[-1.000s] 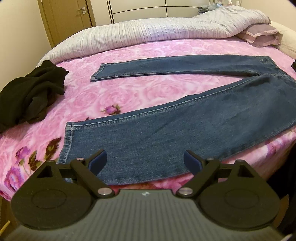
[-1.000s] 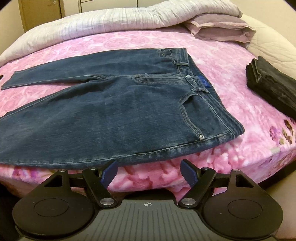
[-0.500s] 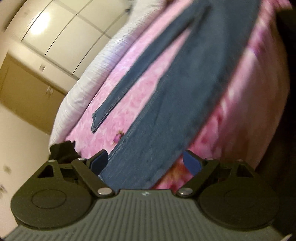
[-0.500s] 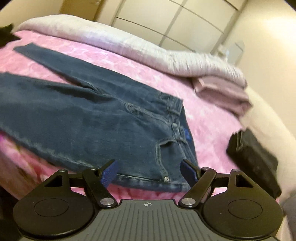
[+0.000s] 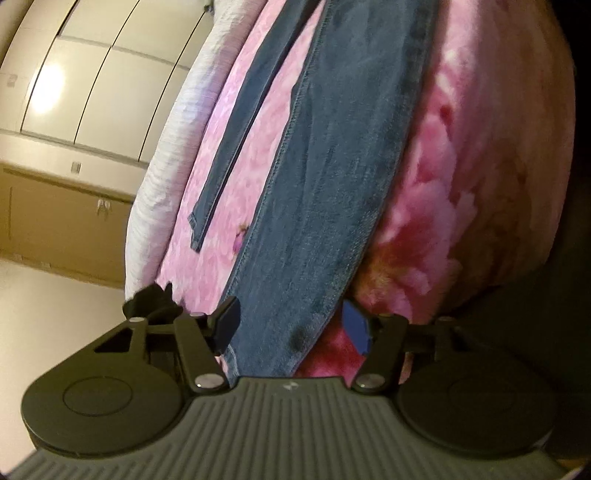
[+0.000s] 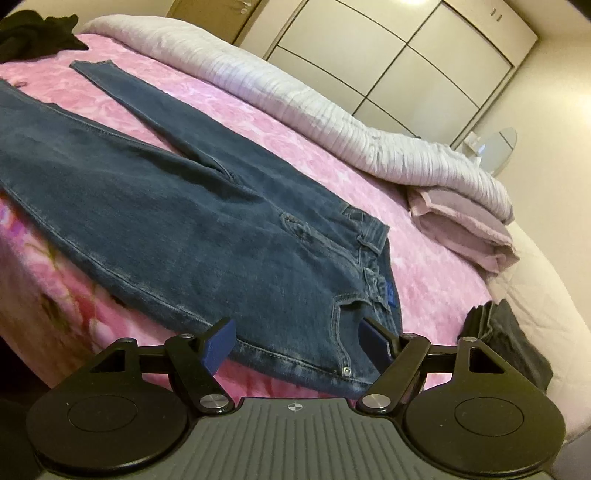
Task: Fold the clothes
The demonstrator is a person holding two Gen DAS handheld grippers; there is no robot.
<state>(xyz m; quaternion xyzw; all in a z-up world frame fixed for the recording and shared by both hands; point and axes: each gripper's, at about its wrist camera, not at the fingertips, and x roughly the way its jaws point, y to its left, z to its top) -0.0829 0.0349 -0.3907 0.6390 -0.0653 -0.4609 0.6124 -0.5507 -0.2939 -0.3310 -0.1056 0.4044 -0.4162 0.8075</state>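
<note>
Bedroom scene, both wrist views: a bed [image 6: 424, 280] under a pink floral cover carries the jeans [image 6: 155, 206], laid flat along its near edge with legs parted, the placement that suits a first fold of one leg over the other. Left tool [image 5: 290, 326], rolled so that the bed appears steeply tilted, straddles the hem end of the near leg; its jaws are closing with the denim between them, and the pads do not yet appear to press the cloth. Right tool [image 6: 295, 345] stands released at the waist end, jaws apart on either side of the front pocket corner and rivet, the cloth edge lying between them ungripped. Holding hem and waist together would let the near leg be lifted as one panel, presumably the step in hand. Surroundings: a rolled white quilt [image 6: 295, 103] along the far side, a folded mauve pillow [image 6: 465, 229] beyond the waistband, a dark folded garment [image 6: 509, 343] right of the jeans, a black heap of clothing [image 6: 33, 33] past the hems, wardrobe doors [image 6: 406, 55] behind. None lies on the jeans; the far leg [image 5: 243, 114] is free to receive the fold
</note>
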